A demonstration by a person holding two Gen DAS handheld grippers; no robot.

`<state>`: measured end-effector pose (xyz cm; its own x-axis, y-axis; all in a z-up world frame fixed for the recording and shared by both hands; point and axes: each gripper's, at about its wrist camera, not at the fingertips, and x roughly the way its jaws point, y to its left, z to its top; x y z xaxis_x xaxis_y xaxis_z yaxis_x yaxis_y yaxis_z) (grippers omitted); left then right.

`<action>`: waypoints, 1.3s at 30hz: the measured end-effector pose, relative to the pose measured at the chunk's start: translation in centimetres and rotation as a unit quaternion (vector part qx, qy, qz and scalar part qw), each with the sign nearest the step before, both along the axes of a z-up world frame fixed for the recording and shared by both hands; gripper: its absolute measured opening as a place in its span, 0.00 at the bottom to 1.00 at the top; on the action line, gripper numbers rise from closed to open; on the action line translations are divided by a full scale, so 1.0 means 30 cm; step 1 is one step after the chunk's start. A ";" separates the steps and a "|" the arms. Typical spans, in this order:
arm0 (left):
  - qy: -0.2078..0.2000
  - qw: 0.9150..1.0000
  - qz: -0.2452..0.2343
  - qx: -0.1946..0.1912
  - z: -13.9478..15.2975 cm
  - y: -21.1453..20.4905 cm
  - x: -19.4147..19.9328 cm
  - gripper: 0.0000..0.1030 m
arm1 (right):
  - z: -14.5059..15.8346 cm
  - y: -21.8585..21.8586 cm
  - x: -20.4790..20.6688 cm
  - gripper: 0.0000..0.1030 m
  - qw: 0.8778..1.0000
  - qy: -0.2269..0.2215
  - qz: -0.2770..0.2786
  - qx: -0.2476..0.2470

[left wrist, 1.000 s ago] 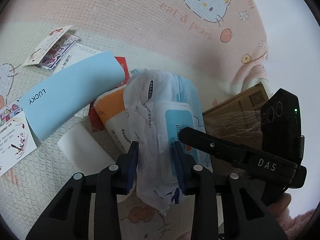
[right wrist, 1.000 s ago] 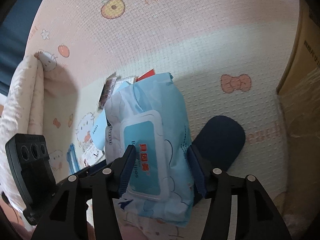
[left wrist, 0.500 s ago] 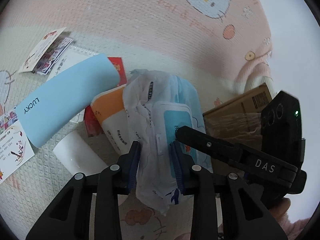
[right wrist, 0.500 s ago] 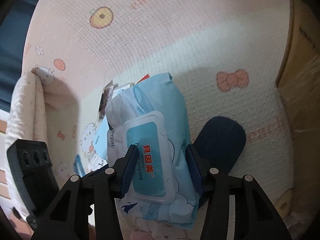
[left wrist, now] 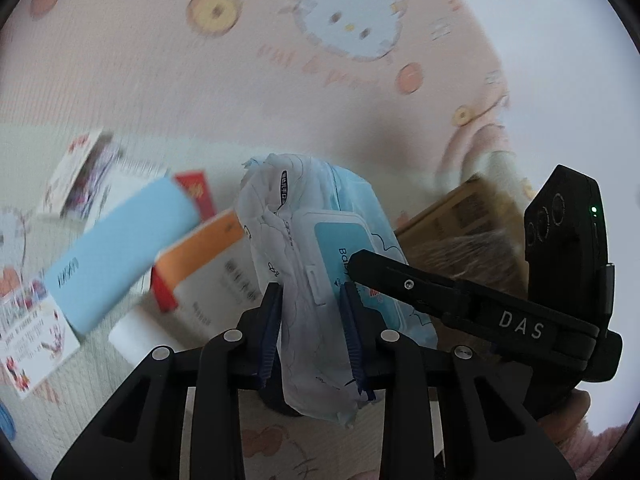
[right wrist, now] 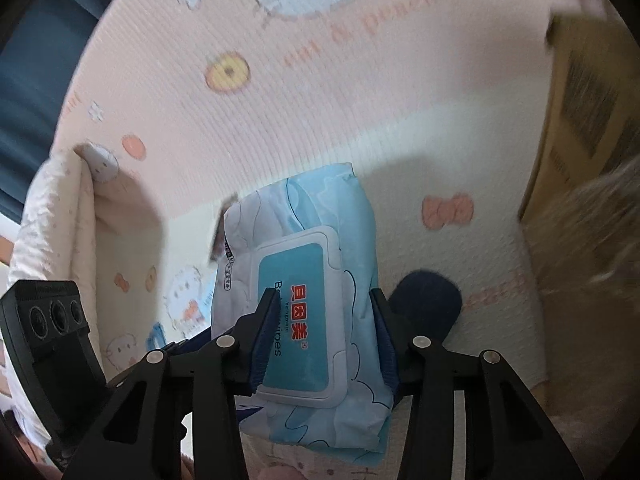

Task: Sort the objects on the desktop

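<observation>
Baby wipes pack (left wrist: pixel 320 248) sits between both your grippers, held above cartoon-print blanket (left wrist: pixel 160 60). Your left gripper (left wrist: pixel 312 320) pinches pack's crumpled white side, jaws closing. Your right gripper (right wrist: pixel 324 336) clamps pack across lid end, jaws closing too. Blue "LUCKY" card (left wrist: pixel 120 248), orange-white pack (left wrist: pixel 208 264) lie left; cardboard box (left wrist: pixel 460 216) right.

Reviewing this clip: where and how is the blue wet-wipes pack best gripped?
Across its soft body from above, as both tools do now: the left tool pinches the crumpled side and the right tool spans the wipes pack at its rigid lid, jaws closing.
</observation>
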<state>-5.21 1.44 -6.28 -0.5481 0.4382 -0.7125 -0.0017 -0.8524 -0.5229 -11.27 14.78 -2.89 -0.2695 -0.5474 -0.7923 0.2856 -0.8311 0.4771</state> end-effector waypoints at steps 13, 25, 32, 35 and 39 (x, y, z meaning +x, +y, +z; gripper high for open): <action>0.114 0.993 -0.012 -0.003 0.265 0.078 0.067 0.32 | 0.328 0.068 0.091 0.41 0.992 0.121 -0.015 -0.014; 0.146 0.989 -0.039 -0.007 0.373 0.221 0.086 0.31 | 0.397 0.206 0.159 0.41 0.988 0.147 -0.042 -0.035; 0.163 0.981 -0.101 0.001 0.421 0.387 0.022 0.31 | 0.445 0.395 0.179 0.41 0.980 0.171 -0.097 -0.036; 0.163 0.978 -0.131 0.007 0.417 0.472 -0.021 0.31 | 0.444 0.493 0.176 0.41 0.977 0.170 -0.126 -0.034; 0.147 0.974 -0.169 0.016 0.385 0.591 -0.051 0.32 | 0.435 0.593 0.169 0.41 0.975 0.169 -0.147 -0.012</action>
<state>-6.75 19.18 5.25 -0.5473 0.6483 -0.5294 -0.4341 -0.7606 -0.4827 -6.21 32.58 10.15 -0.6602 -0.4250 -0.6193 0.1814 -0.8903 0.4176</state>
